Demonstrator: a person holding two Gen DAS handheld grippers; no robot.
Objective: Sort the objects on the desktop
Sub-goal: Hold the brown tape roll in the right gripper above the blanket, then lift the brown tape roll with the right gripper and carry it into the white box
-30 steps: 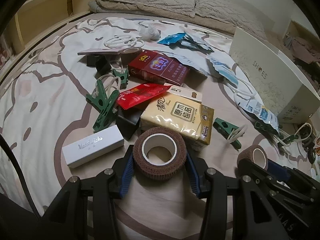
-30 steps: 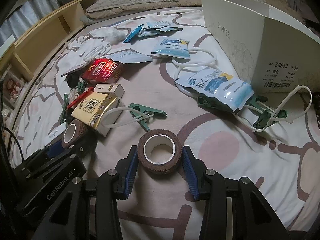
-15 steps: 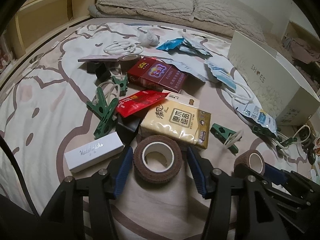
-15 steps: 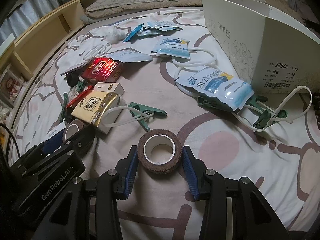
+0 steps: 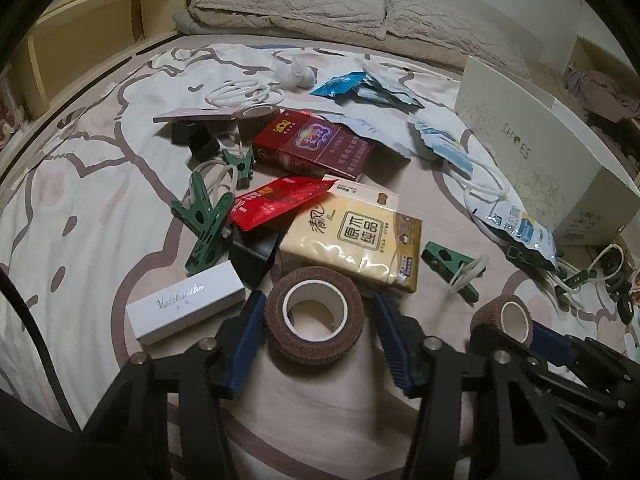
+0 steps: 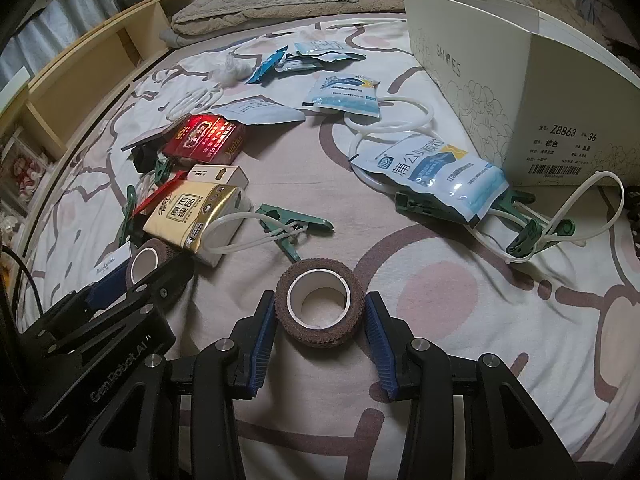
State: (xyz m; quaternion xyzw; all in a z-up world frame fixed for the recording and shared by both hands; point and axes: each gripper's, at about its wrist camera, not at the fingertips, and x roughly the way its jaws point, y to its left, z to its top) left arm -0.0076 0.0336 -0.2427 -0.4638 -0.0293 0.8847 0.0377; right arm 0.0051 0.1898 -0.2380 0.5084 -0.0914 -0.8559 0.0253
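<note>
Left gripper (image 5: 318, 336): a brown bandage roll (image 5: 315, 316) stands on end between its blue pads. The jaws have just been closing; the left pad touches the roll's side, while a narrow gap shows at the right pad, so no firm clamp is confirmed. Right gripper (image 6: 320, 326): a second brown roll (image 6: 319, 308) sits between its pads, both pressed against the roll's sides, the roll resting on the patterned bedsheet (image 6: 460, 360). The two grippers sit side by side, near each other. Just beside the left roll lie a white matchstick box (image 5: 186, 306) and a yellow tissue pack (image 5: 352, 240), the latter touching the roll's far edge. Beyond these: green clothes pegs (image 5: 206, 224), a red sachet (image 5: 280, 200) and a red cigarette carton (image 5: 314, 150). A third brown roll (image 5: 258, 116) sits behind the carton. To the right, blue-and-white medicine pouches (image 6: 432, 174) overlie white plastic rings (image 6: 392, 122). A white shoe box (image 6: 520, 92) stands farthest right; pillows (image 5: 340, 12) close the far end.
</note>
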